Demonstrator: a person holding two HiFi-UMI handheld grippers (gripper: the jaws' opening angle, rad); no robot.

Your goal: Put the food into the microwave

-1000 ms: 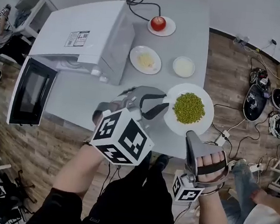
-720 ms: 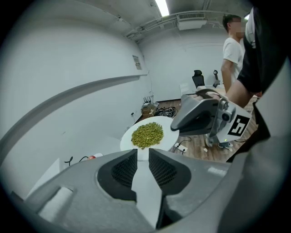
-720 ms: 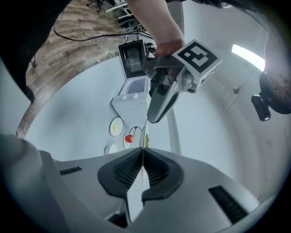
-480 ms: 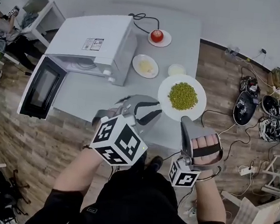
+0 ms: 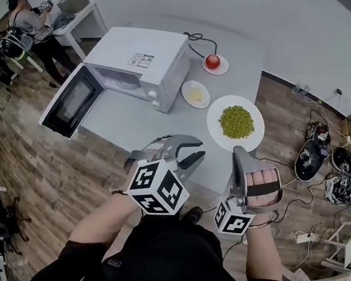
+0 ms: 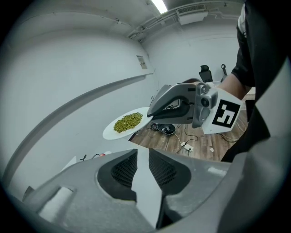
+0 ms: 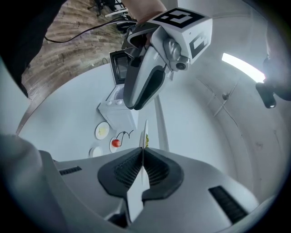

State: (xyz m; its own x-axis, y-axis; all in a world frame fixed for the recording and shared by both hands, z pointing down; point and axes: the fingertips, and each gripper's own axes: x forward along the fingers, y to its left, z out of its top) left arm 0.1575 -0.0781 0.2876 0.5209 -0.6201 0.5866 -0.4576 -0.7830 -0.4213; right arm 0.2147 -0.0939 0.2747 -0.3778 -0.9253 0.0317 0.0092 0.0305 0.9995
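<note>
Two grey plastic tools, the left claw (image 5: 189,156) and the right claw (image 5: 240,152), each have black ribbed pads (image 6: 123,169) and a white cube (image 5: 158,187) printed with black square markers. A black strap (image 5: 259,189) crosses the right hand (image 5: 262,201). The person wears a black top (image 5: 175,261); its sleeves (image 5: 72,263) leave the forearms bare.

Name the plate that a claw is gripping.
The large plate of green peas: the right claw pinches its rim, while the yellow-food plate and the red-fruit plate sit untouched on the table.
</note>
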